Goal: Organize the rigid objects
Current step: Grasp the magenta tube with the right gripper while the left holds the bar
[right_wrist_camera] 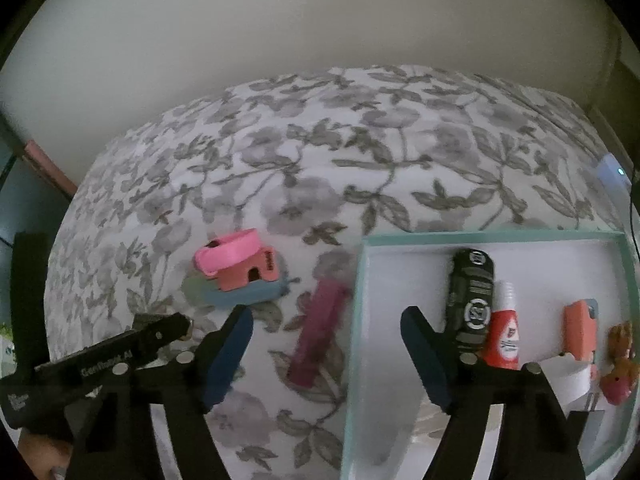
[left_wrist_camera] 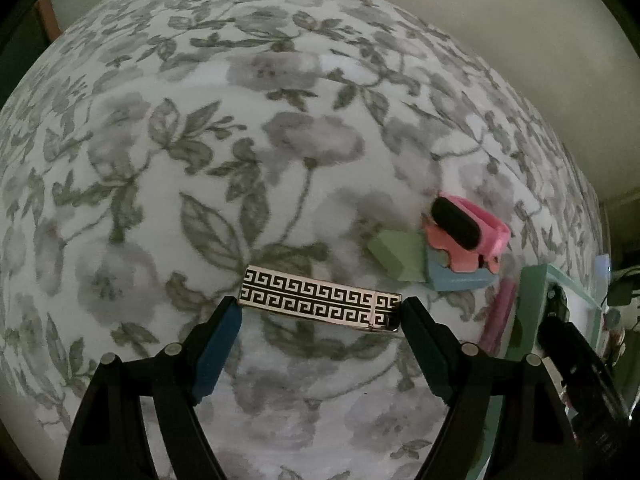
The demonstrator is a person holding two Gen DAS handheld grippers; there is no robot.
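From the left wrist, the left gripper (left_wrist_camera: pixel 320 312) has its fingers spread wide, one tip at each end of a flat rectangular case with a black-and-white Greek-key pattern (left_wrist_camera: pixel 320 306). The case lies flat on the floral bedspread (left_wrist_camera: pixel 160 160); whether the tips already touch its ends cannot be told. Beyond it to the right sits a small heap: a green block (left_wrist_camera: pixel 394 254), a blue block (left_wrist_camera: pixel 460 278) and a pink plastic piece (left_wrist_camera: pixel 464 240) with a black oval part on top. A magenta bar (left_wrist_camera: pixel 498 316) lies near the teal-rimmed tray (left_wrist_camera: pixel 532 304).

From the right wrist, the right gripper (right_wrist_camera: pixel 326 326) hangs with its fingers apart and holding nothing, straddling the tray's left wall. Inside the tray lie a black cylinder (right_wrist_camera: pixel 472 292), a red-and-white tube (right_wrist_camera: pixel 504 332), an orange item (right_wrist_camera: pixel 580 328) and a small figurine (right_wrist_camera: pixel 622 360).

The risk is likely the lengthwise grip: closing on the case's short ends over soft bedding could let it pivot, tip or squirt out. The slick surface adds to that. The nearby heap could be nudged during the carry.
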